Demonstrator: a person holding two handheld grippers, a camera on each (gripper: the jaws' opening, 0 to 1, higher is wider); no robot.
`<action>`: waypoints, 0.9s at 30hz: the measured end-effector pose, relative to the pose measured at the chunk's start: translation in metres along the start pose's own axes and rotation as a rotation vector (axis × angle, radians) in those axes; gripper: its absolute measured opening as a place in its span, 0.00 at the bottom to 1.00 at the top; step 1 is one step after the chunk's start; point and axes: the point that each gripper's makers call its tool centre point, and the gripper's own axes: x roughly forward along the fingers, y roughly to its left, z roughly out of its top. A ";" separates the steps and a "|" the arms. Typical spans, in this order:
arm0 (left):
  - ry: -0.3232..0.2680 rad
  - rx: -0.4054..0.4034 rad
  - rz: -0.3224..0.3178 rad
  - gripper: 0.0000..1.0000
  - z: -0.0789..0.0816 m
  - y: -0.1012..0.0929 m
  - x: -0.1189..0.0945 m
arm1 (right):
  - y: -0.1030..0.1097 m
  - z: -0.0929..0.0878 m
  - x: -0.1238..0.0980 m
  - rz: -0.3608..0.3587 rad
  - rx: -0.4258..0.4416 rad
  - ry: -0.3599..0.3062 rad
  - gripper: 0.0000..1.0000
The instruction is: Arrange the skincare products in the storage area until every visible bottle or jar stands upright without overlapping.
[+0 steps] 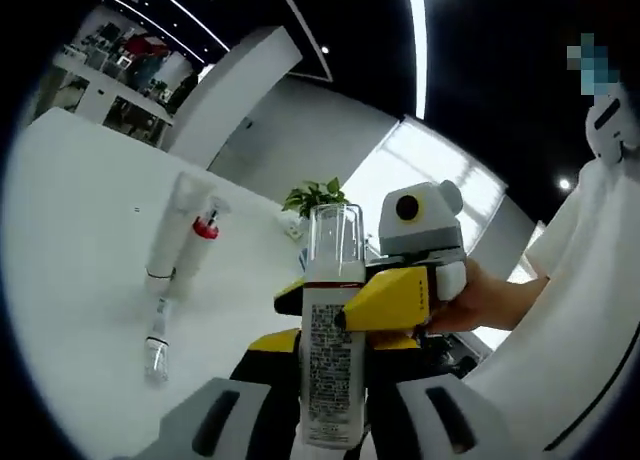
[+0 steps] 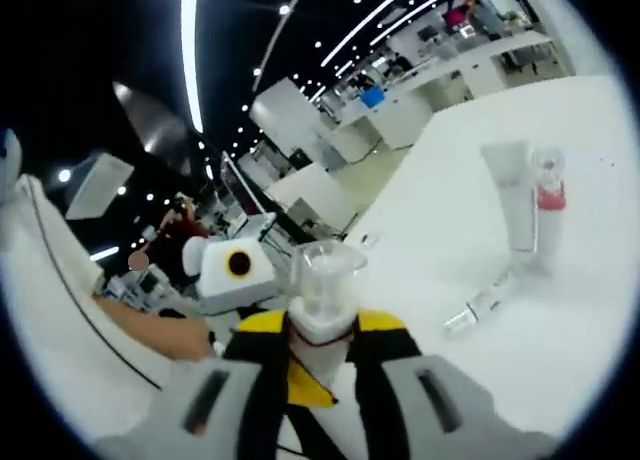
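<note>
A tall bottle [image 1: 332, 365] with a clear cap and a white printed label is held above the white table [image 1: 80, 280]. My left gripper [image 1: 333, 346] is shut on its body. My right gripper [image 1: 345, 296] comes in from the right with its yellow jaws shut on the neck. In the right gripper view the right gripper [image 2: 325, 327] clamps that bottle [image 2: 325, 275] just below the cap. On the table stand a white tube [image 1: 180, 225] and a red-collared bottle [image 1: 205, 230], with a small clear bottle [image 1: 157, 352] lying flat in front of them.
A person's hand [image 1: 480, 300] and white sleeve [image 1: 570, 310] are at the right. A green plant [image 1: 315, 195] is at the table's far edge. The tube [image 2: 510, 195], red-collared bottle [image 2: 548, 195] and lying bottle [image 2: 480, 310] sit on the table [image 2: 590, 310].
</note>
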 end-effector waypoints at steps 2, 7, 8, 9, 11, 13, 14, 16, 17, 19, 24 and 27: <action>0.020 0.031 0.010 0.22 -0.001 0.000 0.000 | -0.001 -0.001 -0.001 -0.008 -0.002 0.004 0.23; -0.054 0.023 0.019 0.22 0.010 0.000 0.001 | -0.002 0.007 -0.004 -0.033 -0.020 -0.024 0.24; -0.064 0.018 0.021 0.22 0.011 -0.001 0.001 | -0.003 0.008 -0.005 -0.042 -0.014 -0.026 0.24; -0.067 0.013 0.022 0.22 0.011 -0.001 0.001 | -0.003 0.009 -0.006 -0.050 -0.012 -0.027 0.24; -0.077 0.007 0.017 0.22 0.013 -0.003 0.001 | -0.002 0.010 -0.007 -0.051 -0.009 -0.031 0.24; -0.086 0.000 0.018 0.22 0.014 -0.004 0.001 | -0.002 0.010 -0.007 -0.057 -0.008 -0.032 0.25; -0.095 -0.008 0.018 0.22 0.015 -0.004 0.000 | -0.001 0.009 -0.007 -0.058 -0.022 -0.030 0.25; -0.105 0.000 0.028 0.22 0.016 -0.003 -0.002 | 0.000 0.010 -0.007 -0.048 -0.021 -0.029 0.25; -0.109 -0.003 0.029 0.22 0.016 -0.002 -0.003 | 0.000 0.010 -0.006 -0.045 -0.018 -0.027 0.25; -0.113 -0.017 0.032 0.22 0.016 -0.002 -0.004 | 0.000 0.009 -0.005 -0.042 0.001 -0.016 0.24; -0.086 0.005 0.037 0.22 0.010 -0.006 -0.002 | 0.007 0.004 -0.006 -0.044 -0.079 0.015 0.22; -0.057 0.012 0.064 0.24 0.005 -0.002 0.000 | 0.005 0.001 -0.006 -0.049 -0.096 0.024 0.21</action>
